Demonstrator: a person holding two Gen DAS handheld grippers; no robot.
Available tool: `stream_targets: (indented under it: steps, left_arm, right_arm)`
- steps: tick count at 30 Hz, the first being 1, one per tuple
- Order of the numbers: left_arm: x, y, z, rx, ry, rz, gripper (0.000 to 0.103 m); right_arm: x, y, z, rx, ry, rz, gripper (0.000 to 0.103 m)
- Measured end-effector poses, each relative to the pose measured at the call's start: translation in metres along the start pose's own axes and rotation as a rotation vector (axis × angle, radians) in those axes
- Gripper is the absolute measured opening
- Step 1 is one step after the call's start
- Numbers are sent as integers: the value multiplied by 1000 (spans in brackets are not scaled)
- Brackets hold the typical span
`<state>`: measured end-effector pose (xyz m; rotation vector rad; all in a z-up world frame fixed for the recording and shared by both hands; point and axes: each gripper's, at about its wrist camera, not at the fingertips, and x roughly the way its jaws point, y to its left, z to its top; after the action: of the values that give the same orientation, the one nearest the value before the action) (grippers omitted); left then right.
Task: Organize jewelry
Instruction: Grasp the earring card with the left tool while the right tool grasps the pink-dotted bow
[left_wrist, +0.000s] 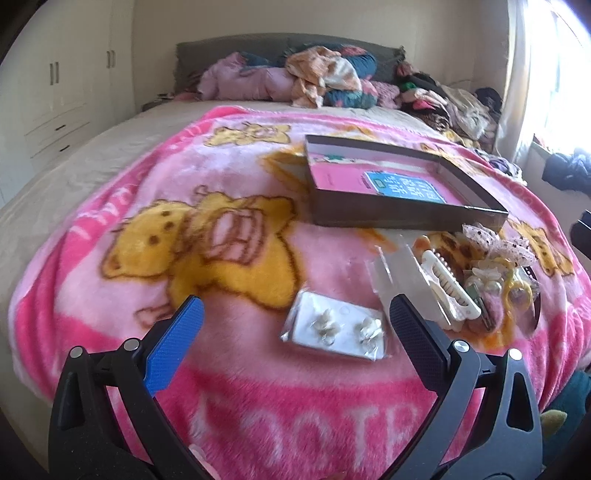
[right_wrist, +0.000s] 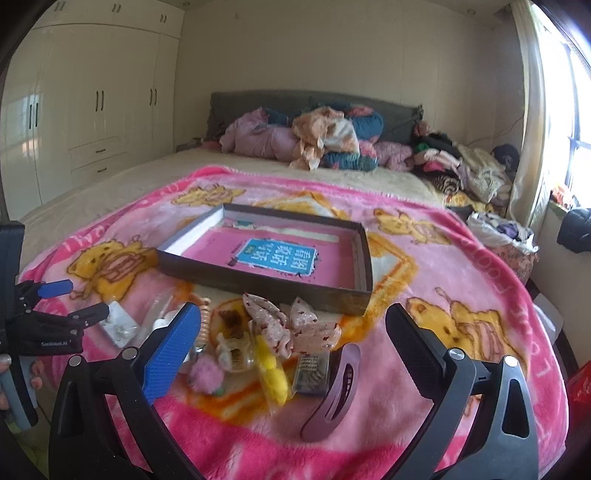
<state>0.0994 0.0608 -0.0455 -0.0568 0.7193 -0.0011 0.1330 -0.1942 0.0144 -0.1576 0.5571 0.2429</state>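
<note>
A shallow brown box (right_wrist: 266, 284) sits open on the pink bear blanket (left_wrist: 229, 280) on the bed. It has a pink book (right_wrist: 273, 258) lying flat inside it. This box is likely where the jewelry should go.

Just in front of the box lies a heap of hair things. I see a spotted fabric bow (right_wrist: 284, 325), a yellow fuzzy clip (right_wrist: 273, 373), a pink pom-pom (right_wrist: 207, 374), a dark oval hair clip (right_wrist: 332, 391) and a white claw clip (left_wrist: 448, 291). To the left of the heap, a bit farther from the box, lies a small clear packet of earrings (left_wrist: 338, 328).

The left gripper (left_wrist: 295, 317) hangs low over the blanket, pointing at the earring packet. Its fingers are spread wide and hold nothing. The right gripper (right_wrist: 291, 325) hangs over the heap. Its fingers are spread wide too, with nothing between them.

I think the sorting is only starting, since no jewelry shows in the box. The next move looks like a pick-up. The left gripper would need to dip down and pinch the thin packet by an edge, because it lies flat on soft fluff. Then it goes over the box wall.
</note>
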Motion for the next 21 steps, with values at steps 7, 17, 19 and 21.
stream_targets:
  steps: [7, 17, 19, 21]
  left_arm:
    - [20, -14, 0, 72, 53, -62, 92]
    - [37, -19, -10, 103, 112, -157, 72]
    - [37, -18, -11, 108, 113, -175, 63]
    - [38, -18, -12, 119, 117, -173, 57]
  right_arm:
    - [49, -13, 6, -11, 149, 50, 95]
    - [82, -15, -10, -8, 207, 79, 52]
    - [84, -17, -15, -2, 198, 90, 35]
    - [84, -18, -17, 3, 193, 97, 15]
